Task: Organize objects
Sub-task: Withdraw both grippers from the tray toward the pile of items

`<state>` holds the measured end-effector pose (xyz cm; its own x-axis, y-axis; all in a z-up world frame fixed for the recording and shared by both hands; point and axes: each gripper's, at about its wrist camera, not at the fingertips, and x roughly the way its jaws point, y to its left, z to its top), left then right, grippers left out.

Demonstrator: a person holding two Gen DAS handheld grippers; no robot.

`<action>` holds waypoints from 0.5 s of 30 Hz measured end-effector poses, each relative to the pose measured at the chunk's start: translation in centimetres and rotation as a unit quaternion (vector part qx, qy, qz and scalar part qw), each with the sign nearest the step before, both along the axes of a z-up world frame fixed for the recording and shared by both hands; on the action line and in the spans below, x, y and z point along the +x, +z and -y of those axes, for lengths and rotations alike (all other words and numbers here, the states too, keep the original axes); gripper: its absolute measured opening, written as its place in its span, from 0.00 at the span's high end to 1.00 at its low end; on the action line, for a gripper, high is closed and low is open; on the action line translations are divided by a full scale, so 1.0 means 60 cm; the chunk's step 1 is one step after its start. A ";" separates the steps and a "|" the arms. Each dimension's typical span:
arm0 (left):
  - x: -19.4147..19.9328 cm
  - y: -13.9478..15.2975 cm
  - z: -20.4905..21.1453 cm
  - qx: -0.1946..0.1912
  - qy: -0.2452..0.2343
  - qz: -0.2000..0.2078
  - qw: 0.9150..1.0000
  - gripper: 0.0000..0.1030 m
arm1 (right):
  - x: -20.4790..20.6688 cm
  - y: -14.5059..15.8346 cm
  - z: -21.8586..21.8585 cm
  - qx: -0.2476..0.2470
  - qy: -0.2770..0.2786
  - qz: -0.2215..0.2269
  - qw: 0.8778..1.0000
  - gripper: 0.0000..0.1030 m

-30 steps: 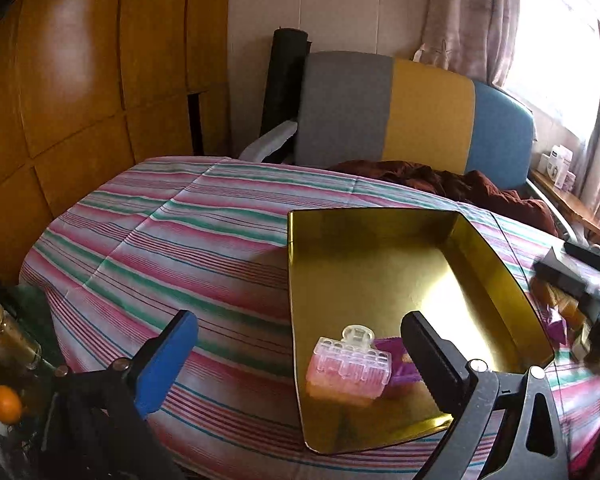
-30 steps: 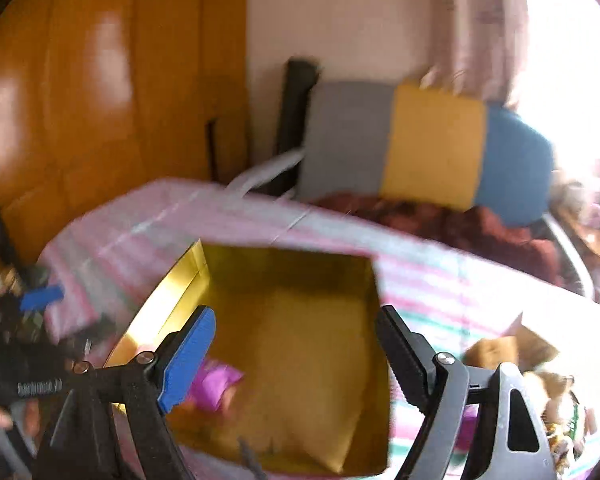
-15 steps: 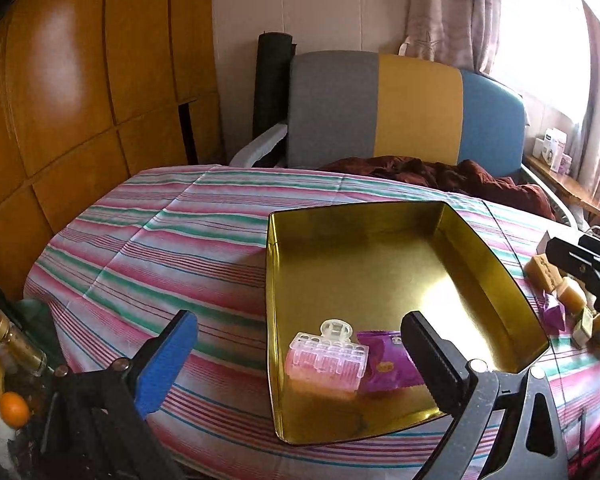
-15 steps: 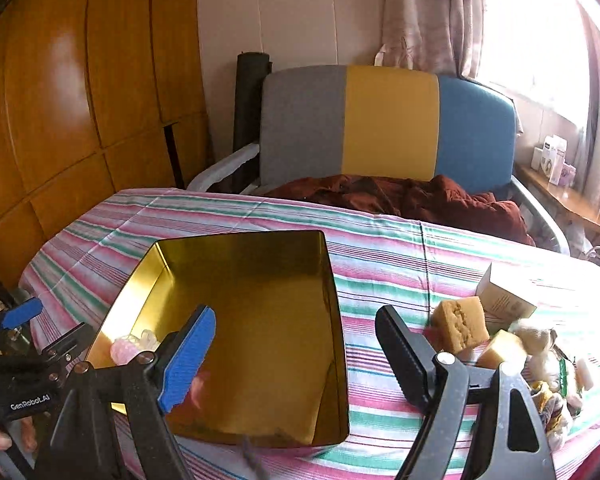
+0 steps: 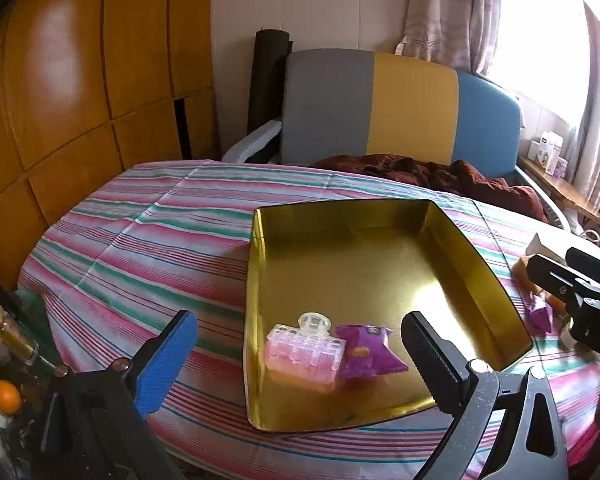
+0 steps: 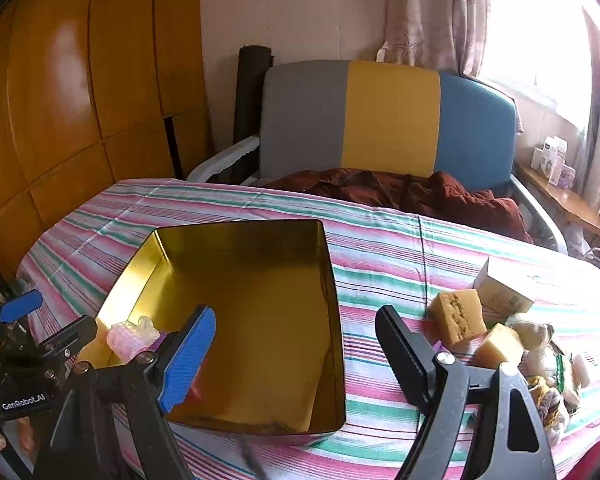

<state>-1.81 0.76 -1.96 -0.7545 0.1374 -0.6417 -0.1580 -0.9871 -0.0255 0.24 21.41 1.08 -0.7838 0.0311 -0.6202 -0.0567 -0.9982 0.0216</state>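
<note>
A gold metal tray [image 5: 256, 280] lies on the striped tablecloth. In its near left corner rest a pink hair clip [image 5: 304, 352] and a purple snack packet [image 5: 366, 350]. My left gripper [image 5: 300, 360] hovers open just short of that corner, holding nothing. My right gripper [image 6: 296, 354] is open over the tray's [image 6: 332, 280] near right part, also with nothing in it. The clip [image 6: 130, 336] shows beyond its blue finger. Right of the tray sit two yellow sponges [image 6: 458, 316], a white box [image 6: 504, 288] and a heap of small items [image 6: 548, 360].
A grey, yellow and blue chair [image 6: 388, 120] with a brown cloth [image 6: 400, 192] stands behind the table. Bottles [image 5: 8, 332] and an orange [image 5: 6, 396] sit low at the left edge. Another purple packet [image 5: 540, 312] lies on the cloth right of the tray.
The right gripper has drawn back from over the tray's left side and swung right, bringing the sponges and box into view. The left gripper backed off slightly. Both stayed open.
</note>
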 end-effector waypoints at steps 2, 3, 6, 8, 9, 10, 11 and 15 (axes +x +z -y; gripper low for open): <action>0.001 -0.001 -0.005 -0.003 -0.004 0.001 1.000 0.01 | 0.001 -0.002 -0.004 -0.002 -0.001 0.002 1.000 0.19; 0.001 -0.002 -0.008 -0.004 -0.008 0.003 1.000 0.01 | 0.002 -0.003 -0.006 -0.002 -0.002 0.003 1.000 0.19; 0.001 -0.006 -0.014 -0.004 -0.016 0.008 1.000 0.01 | 0.003 -0.007 -0.013 -0.006 -0.007 0.007 1.000 0.19; 0.001 -0.008 -0.020 -0.004 -0.023 0.011 1.000 0.01 | 0.004 -0.009 -0.017 -0.007 -0.009 0.010 1.000 0.19; 0.001 -0.009 -0.022 -0.004 -0.026 0.012 1.000 0.01 | 0.005 -0.010 -0.019 -0.008 -0.010 0.010 1.000 0.19; 0.001 -0.010 -0.024 -0.003 -0.030 0.014 0.999 0.01 | 0.005 -0.011 -0.020 -0.008 -0.011 0.012 1.000 0.19; 0.000 -0.011 -0.026 -0.002 -0.033 0.016 0.999 0.01 | 0.005 -0.013 -0.023 -0.008 -0.013 0.014 1.000 0.19; -0.002 -0.017 -0.033 0.005 -0.040 0.025 0.999 0.01 | 0.008 -0.018 -0.035 -0.013 -0.021 0.020 0.999 0.19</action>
